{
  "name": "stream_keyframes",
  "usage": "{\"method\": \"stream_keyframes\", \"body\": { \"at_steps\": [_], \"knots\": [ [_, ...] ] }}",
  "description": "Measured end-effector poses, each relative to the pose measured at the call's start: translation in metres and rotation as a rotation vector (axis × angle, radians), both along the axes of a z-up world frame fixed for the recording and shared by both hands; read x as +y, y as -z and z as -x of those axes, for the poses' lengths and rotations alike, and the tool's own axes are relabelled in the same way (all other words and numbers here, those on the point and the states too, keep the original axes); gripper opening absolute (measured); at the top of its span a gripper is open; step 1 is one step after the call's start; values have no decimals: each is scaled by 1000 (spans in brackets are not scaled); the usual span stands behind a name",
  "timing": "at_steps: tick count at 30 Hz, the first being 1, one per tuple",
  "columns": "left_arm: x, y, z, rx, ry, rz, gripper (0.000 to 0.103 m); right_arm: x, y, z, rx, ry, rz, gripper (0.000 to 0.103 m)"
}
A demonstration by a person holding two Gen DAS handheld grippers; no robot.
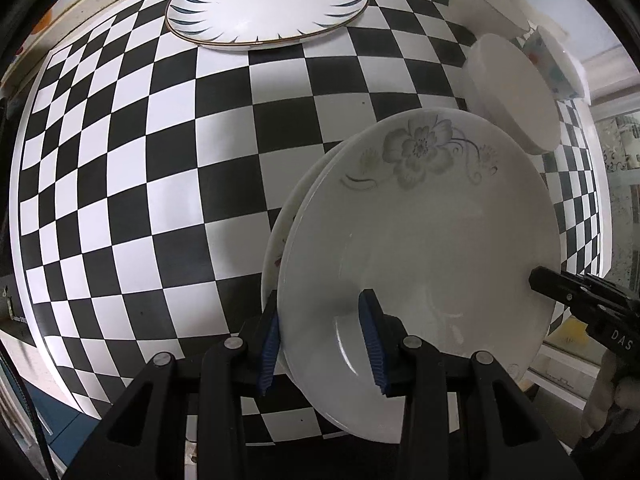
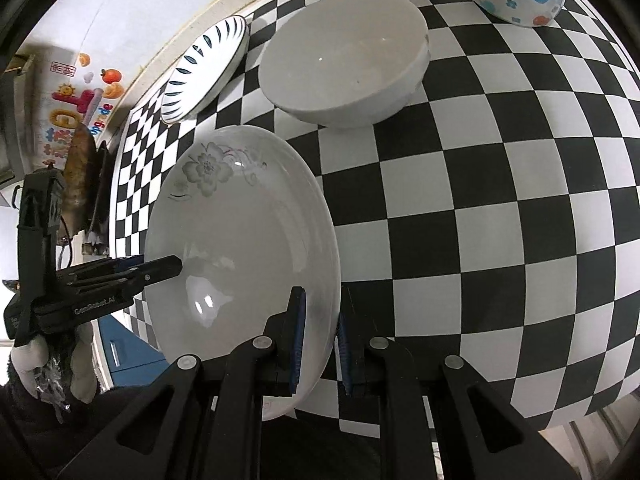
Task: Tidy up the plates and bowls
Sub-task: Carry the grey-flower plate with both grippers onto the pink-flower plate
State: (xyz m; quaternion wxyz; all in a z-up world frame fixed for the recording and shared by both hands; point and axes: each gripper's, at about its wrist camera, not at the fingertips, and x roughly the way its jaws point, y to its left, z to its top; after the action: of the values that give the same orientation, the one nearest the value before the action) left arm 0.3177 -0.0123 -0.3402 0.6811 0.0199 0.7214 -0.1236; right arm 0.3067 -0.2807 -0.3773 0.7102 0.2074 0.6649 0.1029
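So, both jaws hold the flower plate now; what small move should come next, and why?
Probably open both jaws and let go. The flower plate already seems to sit on another plate beneath it on the checkered table. The left gripper and right gripper clamp opposite rims, so the stacking step looks done.

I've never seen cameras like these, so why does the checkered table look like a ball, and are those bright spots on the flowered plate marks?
Left wrist view: fisheye lens bulges the checkered table and darkens the corners. Right wrist view: same bulge; the bright spots on the flowered plate are lamp glare, not marks; both views stay reasonably sharp.
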Motion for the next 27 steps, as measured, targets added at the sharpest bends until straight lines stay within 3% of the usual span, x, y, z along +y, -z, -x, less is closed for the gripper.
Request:
{"method": "stream_keyframes", "body": {
  "at_steps": [7, 13, 23, 27],
  "knots": [
    [3, 6, 12, 30, -23, 23, 34, -2, 3, -6, 30, 20, 27, 17],
    [11, 6, 14, 48, -25, 27, 34, 8, -1, -10, 46, -8, 85, 25],
    [-20, 8, 6, 34, 77, -108, 34, 25, -7, -16, 108, -44, 235, 25],
    [-19, 5, 5, 33, 77, -103, 34, 31, -7, -19, 124, -61, 262, 25]
  ]
}}
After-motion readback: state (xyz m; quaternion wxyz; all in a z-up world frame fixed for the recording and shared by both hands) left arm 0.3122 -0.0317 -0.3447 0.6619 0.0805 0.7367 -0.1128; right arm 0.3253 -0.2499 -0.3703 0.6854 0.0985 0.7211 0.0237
